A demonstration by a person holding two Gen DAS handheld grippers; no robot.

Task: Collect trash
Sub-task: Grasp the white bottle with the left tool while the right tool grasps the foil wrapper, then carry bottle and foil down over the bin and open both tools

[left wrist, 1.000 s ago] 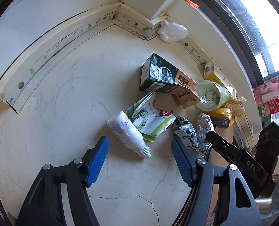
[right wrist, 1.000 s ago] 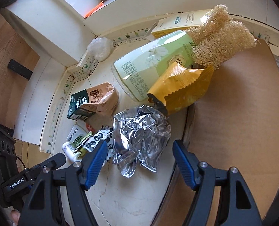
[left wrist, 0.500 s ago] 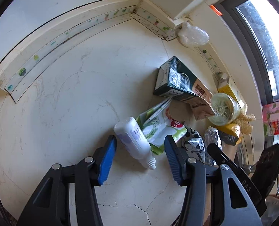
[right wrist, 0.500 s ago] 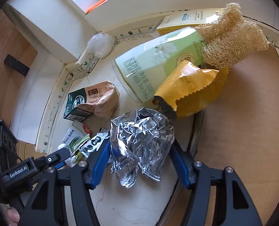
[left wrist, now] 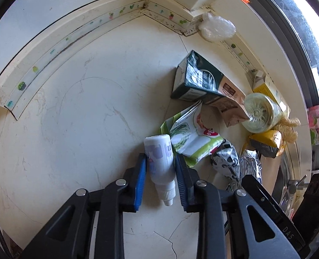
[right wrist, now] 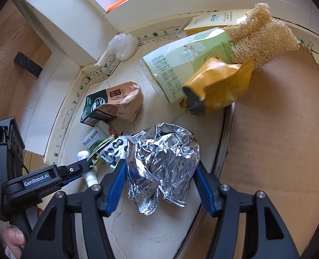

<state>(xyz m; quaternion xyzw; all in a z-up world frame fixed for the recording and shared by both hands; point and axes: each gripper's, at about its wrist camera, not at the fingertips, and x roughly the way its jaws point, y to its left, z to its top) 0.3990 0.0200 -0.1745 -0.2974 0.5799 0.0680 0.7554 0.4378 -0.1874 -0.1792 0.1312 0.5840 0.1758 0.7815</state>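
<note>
Both grippers' fingers grip trash, left [left wrist: 160, 180] a white bottle [left wrist: 160, 161], right [right wrist: 158, 178] crumpled foil [right wrist: 161, 157] hiding the counter beneath.

A small white bottle [left wrist: 160, 161] lies on the pale counter, nozzle toward the camera, beside a crumpled silver foil wrapper [right wrist: 161, 164].

My right tongs [right wrist: 159, 181] straddle the crumpled foil wrapper [right wrist: 162, 164], both blue pads against its sides; beyond it lies the yellow packet [right wrist: 217, 90].
</note>
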